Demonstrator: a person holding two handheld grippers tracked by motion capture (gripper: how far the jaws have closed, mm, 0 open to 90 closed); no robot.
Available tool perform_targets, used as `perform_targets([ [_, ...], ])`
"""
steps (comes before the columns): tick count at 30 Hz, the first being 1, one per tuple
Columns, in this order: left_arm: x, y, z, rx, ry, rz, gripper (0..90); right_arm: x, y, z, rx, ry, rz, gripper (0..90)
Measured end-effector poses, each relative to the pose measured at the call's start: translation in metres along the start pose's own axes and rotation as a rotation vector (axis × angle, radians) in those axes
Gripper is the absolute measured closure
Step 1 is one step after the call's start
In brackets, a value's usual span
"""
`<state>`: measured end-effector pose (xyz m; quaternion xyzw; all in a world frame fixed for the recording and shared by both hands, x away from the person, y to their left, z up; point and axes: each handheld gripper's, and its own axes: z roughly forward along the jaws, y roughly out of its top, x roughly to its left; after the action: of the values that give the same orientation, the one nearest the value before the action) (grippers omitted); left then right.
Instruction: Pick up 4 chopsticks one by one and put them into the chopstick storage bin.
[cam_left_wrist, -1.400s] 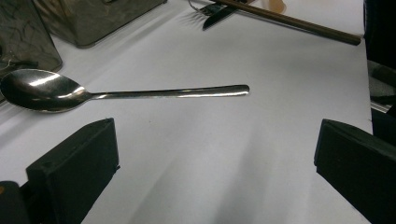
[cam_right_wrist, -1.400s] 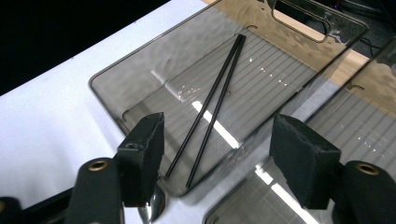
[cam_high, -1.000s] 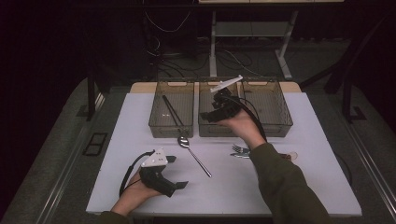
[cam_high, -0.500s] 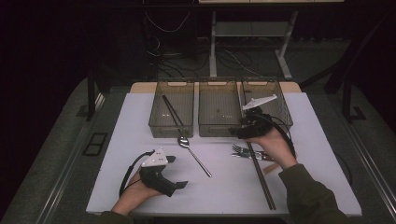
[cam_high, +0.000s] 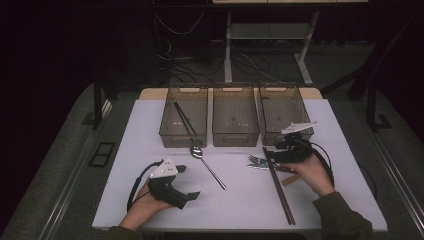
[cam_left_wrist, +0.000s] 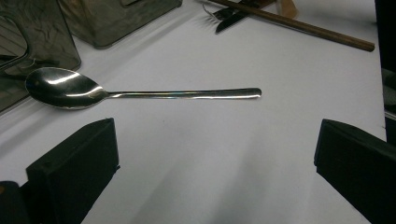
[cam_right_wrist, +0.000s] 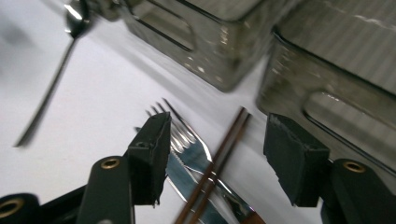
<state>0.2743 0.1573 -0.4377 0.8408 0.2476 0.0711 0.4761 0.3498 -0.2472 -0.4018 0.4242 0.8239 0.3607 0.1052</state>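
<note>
High view: my right tool (cam_high: 276, 151) hovers spread over the chopsticks (cam_high: 279, 187) and fork (cam_high: 257, 160), just in front of the right bin (cam_high: 284, 112). My left tool (cam_high: 187, 182) rests open near the table (cam_high: 330, 125) front edge, the spoon (cam_high: 207, 164) ahead of it.

Left gripper view: jaws wide, nothing between; spoon lies ahead, bare table all round.

Right gripper view: jaws spread, straddling chopsticks (cam_right_wrist: 215, 168) crossing the fork (cam_right_wrist: 187, 144). I judge a sorting pick is beginning; next I must pinch the sticks alone. Bin walls stand close beyond.
</note>
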Motion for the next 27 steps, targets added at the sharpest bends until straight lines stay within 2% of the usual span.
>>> perform_targets([
  [1,0.0,0.0,0.0,0.006,0.0,0.004,0.0,-0.002,-0.004,0.001,-0.004,-0.016,0.009,42.2],
  [4,-0.001,0.0,0.001,0.011,-0.001,0.008,0.0,-0.006,-0.009,0.006,0.009,-0.019,0.046,44.2],
  [19,-0.002,0.0,0.003,0.029,-0.006,0.023,0.0,-0.007,-0.009,0.037,0.04,-0.047,0.085,55.5],
  [27,-0.002,0.0,0.004,0.031,-0.007,0.021,0.0,-0.01,-0.01,0.044,0.06,-0.054,0.106,60.9],
])
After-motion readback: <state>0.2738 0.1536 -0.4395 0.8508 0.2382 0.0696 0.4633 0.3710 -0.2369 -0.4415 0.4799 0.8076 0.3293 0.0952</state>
